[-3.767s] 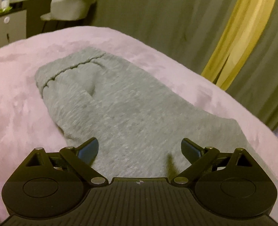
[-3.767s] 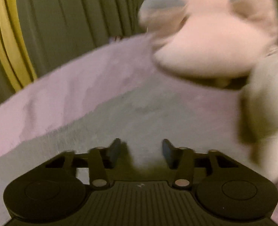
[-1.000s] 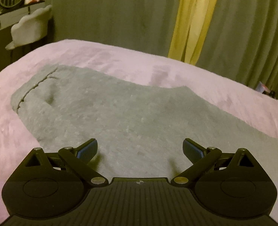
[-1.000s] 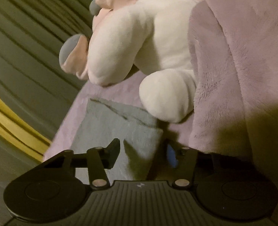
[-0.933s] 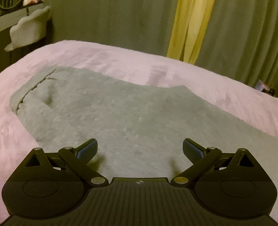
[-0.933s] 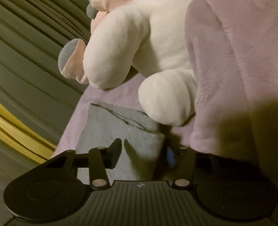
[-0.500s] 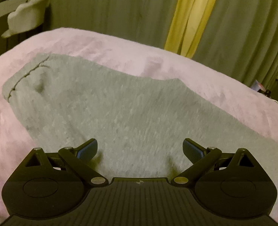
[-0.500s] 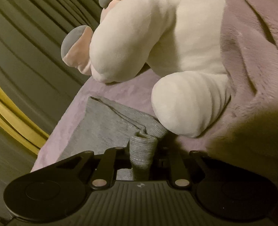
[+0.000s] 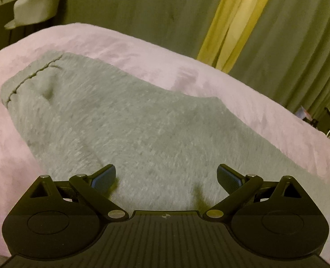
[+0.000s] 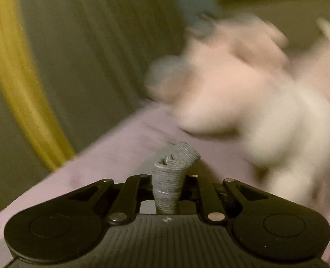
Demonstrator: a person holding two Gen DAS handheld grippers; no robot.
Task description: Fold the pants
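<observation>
In the left wrist view, the left gripper (image 9: 166, 175) fills the bottom of the frame, its jaws spread wide with nothing between them; the blue pads (image 9: 104, 176) hover just above grey knit cloth. That cloth is the pants (image 9: 124, 120), lying flat on the bed (image 9: 243, 93), which is covered in a pale pink plush blanket. The pants run from the lower right of the frame up to the upper left, where a stitched band (image 9: 31, 76) ends them. Beyond the bed, across the top of the frame, hang olive curtains (image 9: 142, 11) with a yellow curtain (image 9: 238, 22) between them at upper right. At far upper left stands a pale chair (image 9: 35, 6).

In the right wrist view, the right gripper (image 10: 167, 192) sits at the bottom centre, its jaws having just been closing and now pressed together on a bunched, ribbed cuff of the pants (image 10: 171, 174), which sticks up between them. Past it lies the pink bed (image 10: 120, 151), blurred. In the right half of the frame is a large pale plush toy (image 10: 254, 102), heavily smeared, so its details cannot be told. The yellow curtain (image 10: 13, 71) curves down the left edge.
</observation>
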